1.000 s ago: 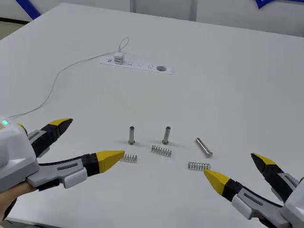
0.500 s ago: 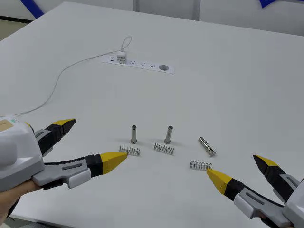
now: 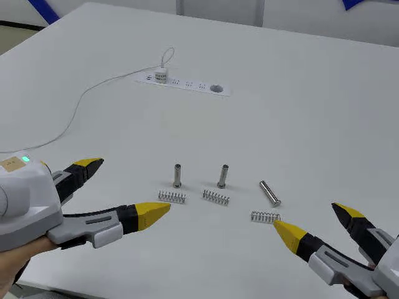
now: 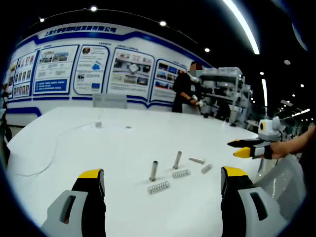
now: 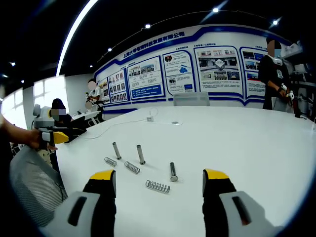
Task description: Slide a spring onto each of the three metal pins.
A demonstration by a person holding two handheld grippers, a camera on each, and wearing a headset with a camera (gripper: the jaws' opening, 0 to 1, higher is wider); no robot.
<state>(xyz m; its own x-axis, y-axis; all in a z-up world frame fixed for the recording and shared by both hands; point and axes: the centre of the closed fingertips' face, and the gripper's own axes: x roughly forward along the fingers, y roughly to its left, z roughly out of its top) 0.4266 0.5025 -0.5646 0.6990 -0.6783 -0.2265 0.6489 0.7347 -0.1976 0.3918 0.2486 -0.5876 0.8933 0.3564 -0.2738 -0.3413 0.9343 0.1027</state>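
Two metal pins stand upright on the white table, the left pin (image 3: 177, 175) and the middle pin (image 3: 222, 175). A third pin (image 3: 269, 193) lies flat to their right. Three small springs lie in front of them: left spring (image 3: 171, 197), middle spring (image 3: 216, 197), right spring (image 3: 264, 217). My left gripper (image 3: 122, 188) is open, low at the left, short of the left spring. My right gripper (image 3: 317, 223) is open at the lower right, its nearer tip close to the right spring. Both hold nothing. The same pins (image 4: 154, 170) and springs (image 5: 157, 186) lie ahead of each gripper's jaws.
A white power strip (image 3: 184, 83) with a plugged-in white adapter (image 3: 161, 76) and a thin cable (image 3: 75, 112) lies farther back on the table (image 3: 299, 112). People stand in the room beyond the table in both gripper views.
The left gripper has drawn back a little from the left spring, which now lies fully uncovered. The head camera has shifted slightly; pins and springs have not moved.
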